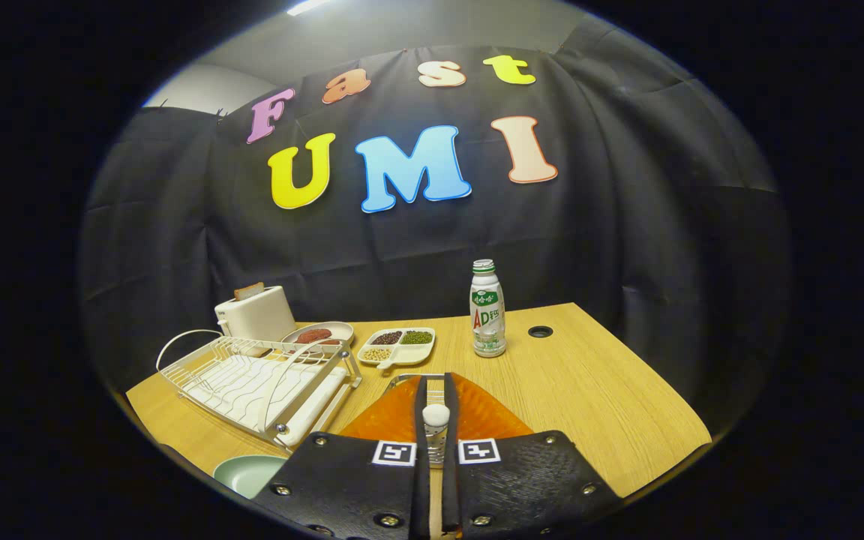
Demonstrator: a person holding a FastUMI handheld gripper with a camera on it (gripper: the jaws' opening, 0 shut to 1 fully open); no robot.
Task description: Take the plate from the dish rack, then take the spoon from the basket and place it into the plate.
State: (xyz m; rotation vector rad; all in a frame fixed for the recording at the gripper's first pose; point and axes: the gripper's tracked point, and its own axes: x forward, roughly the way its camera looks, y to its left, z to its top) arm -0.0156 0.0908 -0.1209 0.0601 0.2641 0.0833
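Gripper (436, 390) fingers stand nearly together, and I see them pressed from both sides on the pale rounded end of a spoon (436, 418), whose handle runs back between the fingers toward the camera. Beneath and just beyond the fingertips lies an orange basket (492, 416), its patterned surface spreading out to either side of the fingers; a bit of wire rim shows at its far edge. Beside the basket, on my left, sits a white wire dish rack (259, 379) with a looped handle at its far end, and I see no dish standing in its slots. A pale green plate (248, 474) lies flat on the wooden table (589, 405) on the near side of the rack, left of the gripper body and partly cut off by it. Beyond the rack stands a white toaster (256, 313) with a slice of bread (249, 290) poking from its top. Next to the toaster rests a small dish (319, 334) holding something reddish, and beside that a divided white tray (398, 346) with dark, green and pale beans in its compartments. A white bottle (487, 309) with a green cap stands upright beyond the fingers, near a round cable hole (540, 331) in the tabletop.
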